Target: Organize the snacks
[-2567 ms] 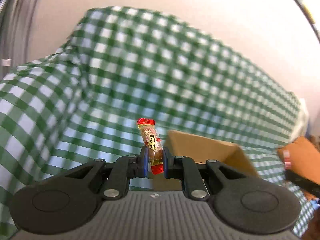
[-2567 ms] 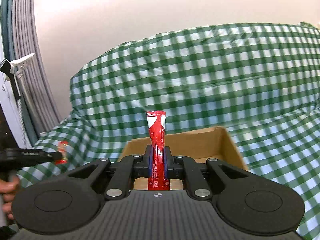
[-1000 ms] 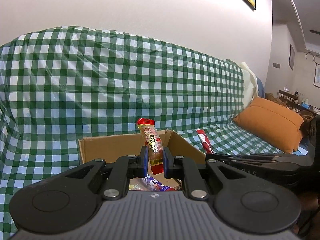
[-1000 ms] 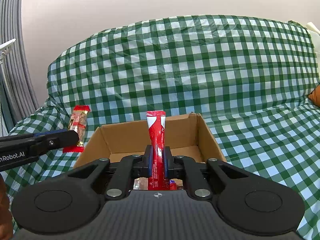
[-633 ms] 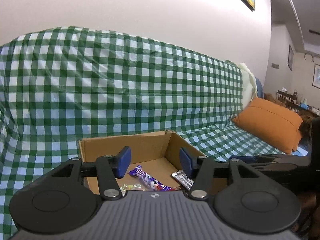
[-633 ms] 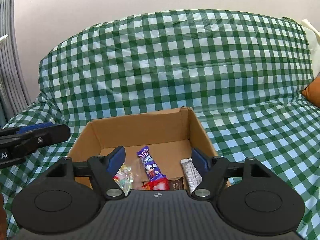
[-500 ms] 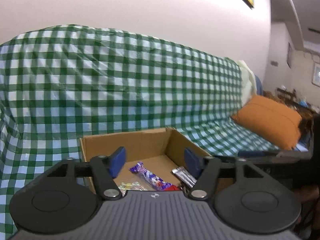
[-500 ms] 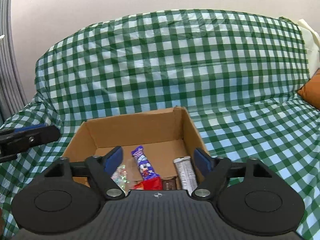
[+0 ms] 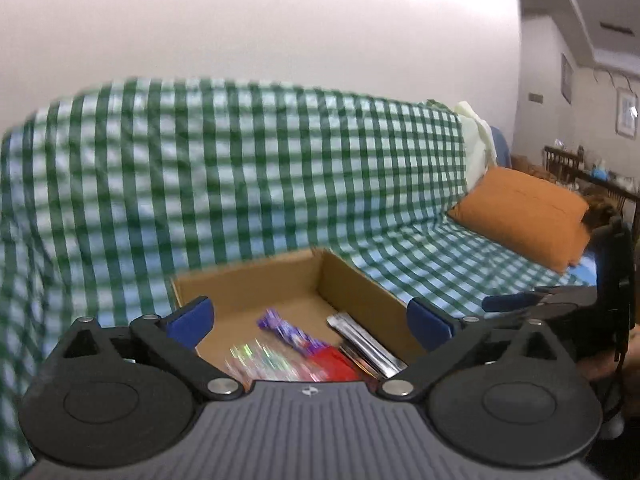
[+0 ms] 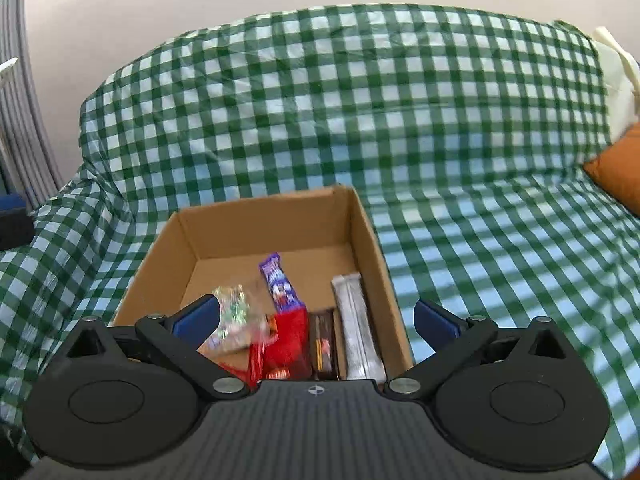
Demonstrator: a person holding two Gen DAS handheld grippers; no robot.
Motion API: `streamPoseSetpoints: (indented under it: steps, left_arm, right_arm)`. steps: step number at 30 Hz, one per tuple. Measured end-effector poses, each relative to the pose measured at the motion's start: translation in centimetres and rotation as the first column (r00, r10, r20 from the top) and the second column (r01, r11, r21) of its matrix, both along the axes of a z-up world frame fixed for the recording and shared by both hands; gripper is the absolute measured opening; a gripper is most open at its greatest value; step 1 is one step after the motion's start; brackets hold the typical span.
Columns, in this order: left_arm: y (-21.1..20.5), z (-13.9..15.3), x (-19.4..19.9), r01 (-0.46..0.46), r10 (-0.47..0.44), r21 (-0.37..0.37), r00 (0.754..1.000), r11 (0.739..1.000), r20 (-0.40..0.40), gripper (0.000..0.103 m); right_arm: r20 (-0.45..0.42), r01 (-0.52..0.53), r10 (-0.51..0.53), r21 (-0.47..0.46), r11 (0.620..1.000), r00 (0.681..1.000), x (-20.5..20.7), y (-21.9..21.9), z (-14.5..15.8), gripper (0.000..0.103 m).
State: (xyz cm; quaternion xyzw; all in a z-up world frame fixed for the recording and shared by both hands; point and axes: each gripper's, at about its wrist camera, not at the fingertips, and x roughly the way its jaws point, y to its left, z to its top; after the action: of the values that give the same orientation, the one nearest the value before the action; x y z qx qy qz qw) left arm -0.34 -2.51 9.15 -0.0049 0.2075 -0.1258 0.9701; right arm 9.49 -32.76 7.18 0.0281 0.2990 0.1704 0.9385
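Showing only at right wrist, brown bar (image 10: pixel 323 342) lies inside box (image 10: pixel 368 236).

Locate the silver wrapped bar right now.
In the right wrist view the silver wrapped bar lies flat in the cardboard box, along its right wall, beside the dark brown bar.

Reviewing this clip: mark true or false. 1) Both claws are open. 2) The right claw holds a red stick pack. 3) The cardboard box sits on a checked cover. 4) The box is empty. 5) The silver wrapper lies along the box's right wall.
1) True: left claw and right claw are open.
2) False: it holds nothing.
3) True: cardboard box, checked cover.
4) False: several snacks lie inside.
5) True: silver wrapper.
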Motion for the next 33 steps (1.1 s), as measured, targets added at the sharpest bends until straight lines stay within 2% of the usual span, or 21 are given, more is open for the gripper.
streamPoseSetpoints:
  steps: [2, 5, 8, 10, 13, 17, 19, 33]
  left_arm:
    - [-0.4, -1.6, -0.8, -0.063, 0.061, -0.046, 0.997, 0.997, -0.042, 0.103]
    - [-0.9, -5.1, -1.4, -0.184, 0.175, -0.085, 0.98, 0.979, -0.095, 0.103]
    - [-1.5, -8.1, -0.8, -0.235, 0.228, -0.015, 0.954, 0.972, -0.193, 0.103]
    - [-1.5, -8.2, 0.0, -0.229, 0.225, 0.002, 0.954, 0.973, -0.199, 0.103]
    - [-1.3, -8.4, 0.8, -0.238, 0.241, 0.037, 0.956, 0.971, -0.166, 0.103]
    - [-0.2, -9.6, 2.0, -0.277, 0.265, -0.015, 0.932, 0.961, -0.246, 0.103]
    - [-0.2, -9.9, 2.5, -0.282, 0.27, -0.008, 0.926, 0.959, -0.265, 0.103]
    - [-0.8, -10.1, 2.4, -0.266, 0.257, 0.0, 0.933, 0.964, -0.253, 0.103]
  right_arm:
    - [0.003, 0.018, -0.018, 0.026, 1.0, 1.0, -1.0, -0.7, -0.2, 0.103]
    - [-0.003, 0.028, -0.028, 0.037, 0.999, 1.0, -1.8, -0.6, -0.7, 0.103]
    - [0.033, 0.009, -0.007, -0.038, 0.999, 0.999, -2.5, 0.3, -1.2, 0.103]
    - [0.06, 0.007, -0.002, -0.086, 0.996, 0.998, -2.6, 0.9, -1.4, 0.103]
    - [0.036, 0.004, -0.001, -0.094, 0.996, 0.999, -2.0, 1.1, -1.9, 0.103]
    - [0.028, 0.023, -0.02, -0.095, 0.995, 0.999, -1.7, 1.2, -2.1, 0.103]
    - [0.026, 0.02, -0.018, -0.1, 0.995, 0.999, -1.6, 1.4, -2.2, 0.103]
    - [0.018, -0.025, 0.028, -0.146, 0.989, 0.999, -1.6, 3.2, -2.5, 0.103]
